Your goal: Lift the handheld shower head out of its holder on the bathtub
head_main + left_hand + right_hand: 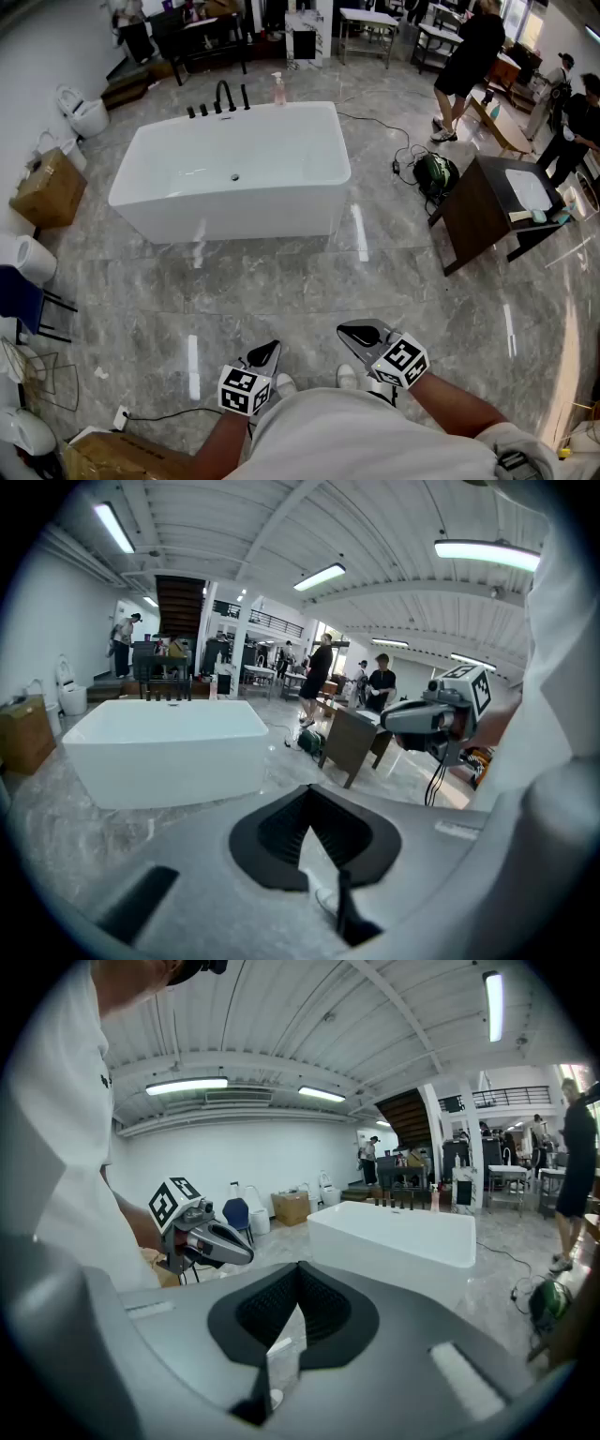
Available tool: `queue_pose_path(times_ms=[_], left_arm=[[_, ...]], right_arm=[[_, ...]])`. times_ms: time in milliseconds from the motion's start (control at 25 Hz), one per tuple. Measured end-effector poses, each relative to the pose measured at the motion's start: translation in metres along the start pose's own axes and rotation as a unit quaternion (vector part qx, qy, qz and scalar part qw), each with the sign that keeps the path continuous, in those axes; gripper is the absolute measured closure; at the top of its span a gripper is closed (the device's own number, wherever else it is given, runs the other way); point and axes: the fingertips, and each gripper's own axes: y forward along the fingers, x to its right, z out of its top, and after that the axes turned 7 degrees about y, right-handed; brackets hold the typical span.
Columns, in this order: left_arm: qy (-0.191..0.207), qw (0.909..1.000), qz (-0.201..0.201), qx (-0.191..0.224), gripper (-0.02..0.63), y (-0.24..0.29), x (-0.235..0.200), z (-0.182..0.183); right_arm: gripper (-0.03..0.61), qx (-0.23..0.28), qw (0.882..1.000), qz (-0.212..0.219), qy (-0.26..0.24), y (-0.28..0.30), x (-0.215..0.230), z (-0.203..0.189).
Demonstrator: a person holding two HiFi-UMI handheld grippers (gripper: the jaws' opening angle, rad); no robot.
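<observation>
Your left tongs [270, 349]: clenched, empty, bottom centre of head view | Your right tongs [349, 332]: clenched, empty, just beside | Shower head [246, 97]: upright in its holder on the bathtub's [234, 202] far rim, upper centre, well apart from your tongs

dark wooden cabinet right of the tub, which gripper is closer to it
Right. The right gripper has the cabinet ahead and to its right. The left gripper is beside the right one, farther left.
</observation>
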Motion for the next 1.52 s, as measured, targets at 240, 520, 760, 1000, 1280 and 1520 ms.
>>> queue_pose_path(times_ms=[240,520,760,1000,1280,1520], left_arm=[[0.016,0.9993,-0.013,0.031,0.607,0.041,0.053,0.039],[0.011,0.9986,0.020,0.048,0.466,0.064,0.067,0.066],[-0.012,0.9944,0.074,0.075,0.342,0.067,0.064,0.086],[-0.016,0.9944,0.084,0.062,0.330,0.085,0.051,0.099],[-0.019,0.9945,0.075,0.071,0.330,0.121,-0.002,0.118],[-0.005,0.9952,0.056,0.080,0.331,0.143,-0.084,0.155]], right_arm=[[0.568,0.005,1.000,-0.003,-0.007,-0.046,0.041,-0.006],[0.568,0.010,0.999,0.040,-0.007,-0.072,0.067,-0.013],[0.559,0.013,0.997,0.073,-0.022,-0.093,0.069,-0.027],[0.508,-0.001,0.997,0.081,-0.001,-0.092,0.087,-0.042],[0.489,-0.009,0.998,0.055,0.002,-0.056,0.130,-0.027],[0.502,-0.010,1.000,0.018,-0.008,0.003,0.161,0.025]])
